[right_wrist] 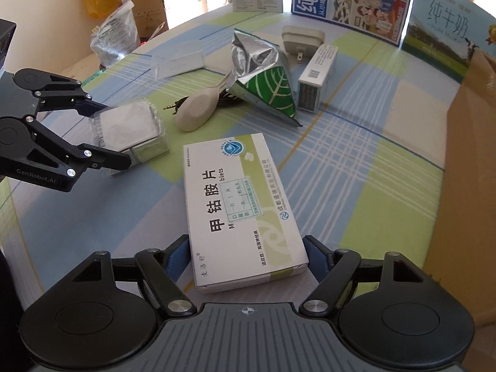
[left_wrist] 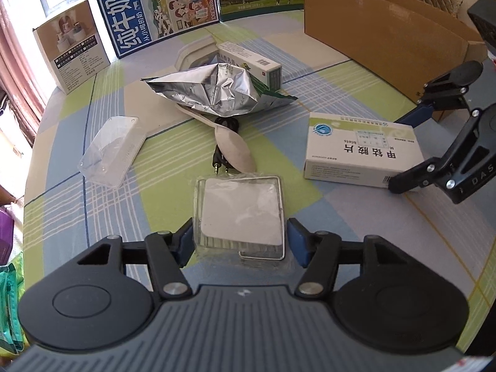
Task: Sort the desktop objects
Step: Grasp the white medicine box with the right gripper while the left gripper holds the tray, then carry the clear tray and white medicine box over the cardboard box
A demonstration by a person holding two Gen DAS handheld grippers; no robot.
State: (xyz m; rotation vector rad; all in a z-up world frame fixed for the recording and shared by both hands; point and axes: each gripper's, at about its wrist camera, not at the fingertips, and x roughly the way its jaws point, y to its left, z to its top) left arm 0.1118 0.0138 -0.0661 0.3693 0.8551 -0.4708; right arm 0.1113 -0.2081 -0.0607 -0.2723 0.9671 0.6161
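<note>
My left gripper [left_wrist: 240,243] is open, its blue pads on either side of a clear plastic packet of white pads [left_wrist: 240,210] on the table; the packet also shows in the right wrist view [right_wrist: 128,127]. My right gripper [right_wrist: 246,255] is open around the near end of a white and green medicine box [right_wrist: 240,204], which also shows in the left wrist view [left_wrist: 362,150]. The pads stand close to both objects; contact is unclear. A crumpled silver and green foil bag [left_wrist: 217,90], a beige spoon [right_wrist: 198,110] and a black audio cable [left_wrist: 221,161] lie at mid-table.
An open cardboard box [left_wrist: 387,34] stands at the right. Milk cartons [left_wrist: 155,9] and a white product box [left_wrist: 73,49] line the far edge. A clear plastic case [left_wrist: 113,152], a slim white box [right_wrist: 316,77] and a white charger [right_wrist: 302,38] lie nearby.
</note>
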